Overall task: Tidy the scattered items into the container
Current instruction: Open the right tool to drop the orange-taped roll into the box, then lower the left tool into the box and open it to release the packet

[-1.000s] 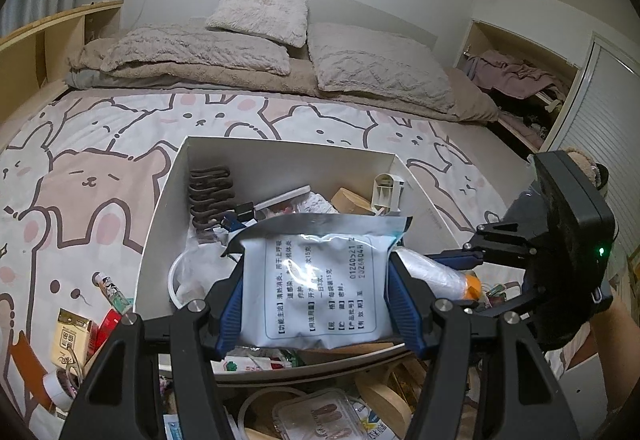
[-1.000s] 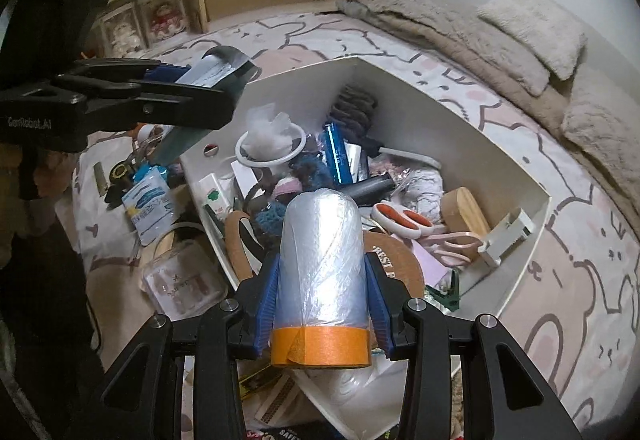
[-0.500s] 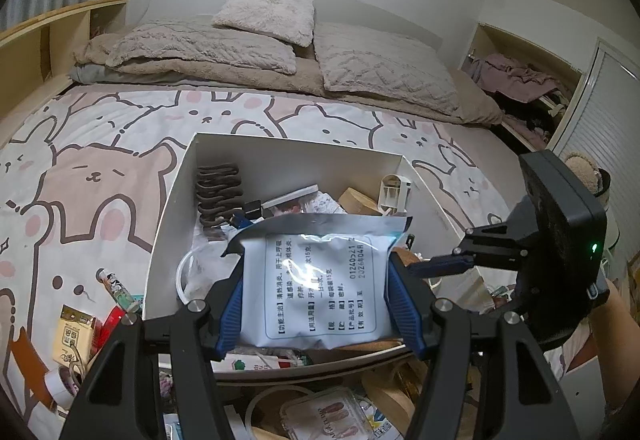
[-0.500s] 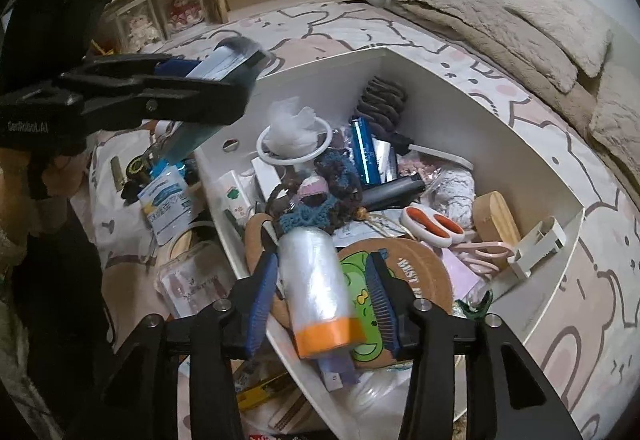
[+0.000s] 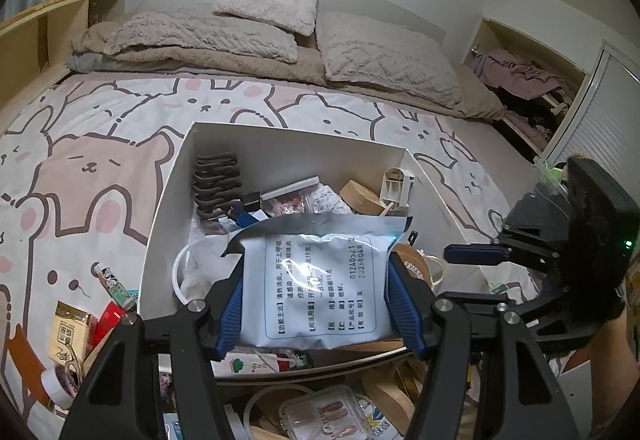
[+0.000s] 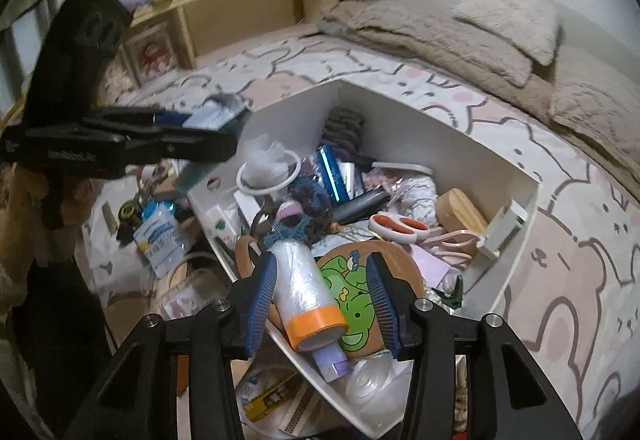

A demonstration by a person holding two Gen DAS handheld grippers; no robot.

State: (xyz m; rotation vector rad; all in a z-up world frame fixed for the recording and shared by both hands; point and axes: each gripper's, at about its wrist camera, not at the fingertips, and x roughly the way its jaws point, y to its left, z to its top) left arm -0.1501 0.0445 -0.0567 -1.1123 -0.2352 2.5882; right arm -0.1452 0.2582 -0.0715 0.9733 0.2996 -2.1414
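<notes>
While the white box (image 6: 516, 176) sits on the bed (image 5: 100, 160), it's already pretty stuffed: orange scissors (image 6: 400, 228), a frog coaster (image 6: 356, 304), a dark hair claw (image 5: 216, 180), a white ring (image 6: 268, 176), a round wooden piece (image 6: 460, 210) and more. The left gripper (image 5: 320, 296) has its jaws clamped on a silver pouch (image 5: 324, 280), held over the box's near edge. The right gripper (image 6: 322, 304) has its jaws apart, with a plastic film roll (image 6: 304, 296) with an orange end lying loose between them inside the box, leaning near the left pad. More clutter is still scattered on the bed outside the box.
</notes>
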